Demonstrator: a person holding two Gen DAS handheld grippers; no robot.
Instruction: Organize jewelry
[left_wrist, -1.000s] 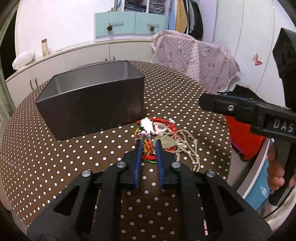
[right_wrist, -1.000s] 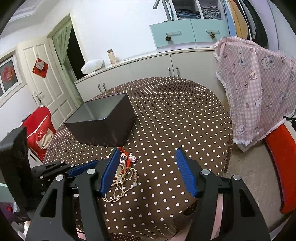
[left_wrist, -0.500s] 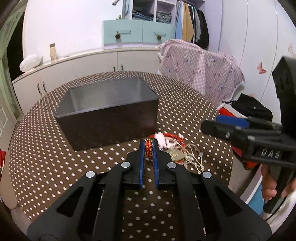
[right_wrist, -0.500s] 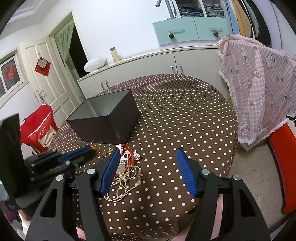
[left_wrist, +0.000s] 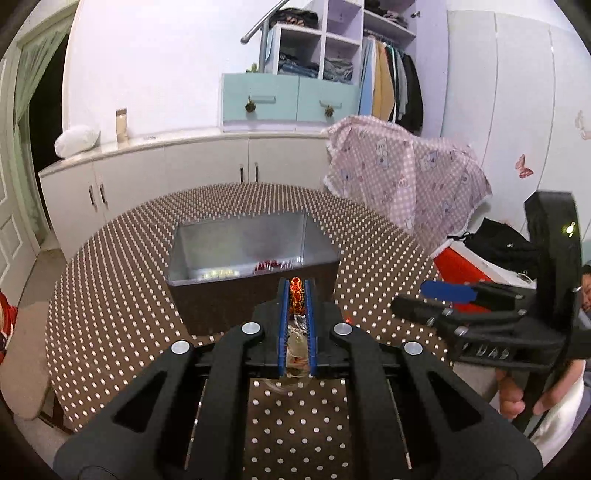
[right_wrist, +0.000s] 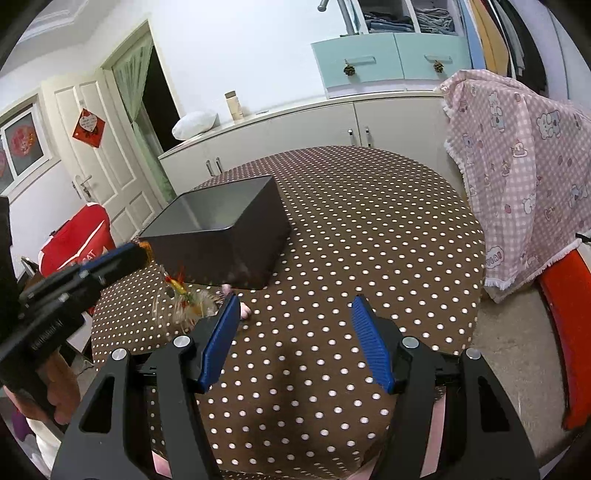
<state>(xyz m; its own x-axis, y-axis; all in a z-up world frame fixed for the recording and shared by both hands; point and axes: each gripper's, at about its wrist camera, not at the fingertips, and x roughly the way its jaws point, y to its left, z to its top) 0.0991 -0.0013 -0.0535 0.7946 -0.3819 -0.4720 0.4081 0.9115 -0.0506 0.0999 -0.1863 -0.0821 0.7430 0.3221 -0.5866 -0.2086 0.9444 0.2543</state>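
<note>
At a round surface covered in a brown cloth with white polka dots, the left gripper has its blue-padded fingers pressed together on a red-and-orange beaded bracelet, pinching it clear of the cloth just in front of an open dark rectangular metal box. From the right wrist view, strands of the bracelet's tangle hang blurred below the left gripper's tip, beside the box's near corner. Inside the box, a red beaded piece and a pale beaded strand lie along the near wall on the grey floor. The right gripper, held in a person's hand, hovers above the near edge of the surface, its blue fingers spread with nothing between them. A small pink trinket lies on the cloth just beside its left finger. A pink checked cloth drapes over furniture behind the surface.
</note>
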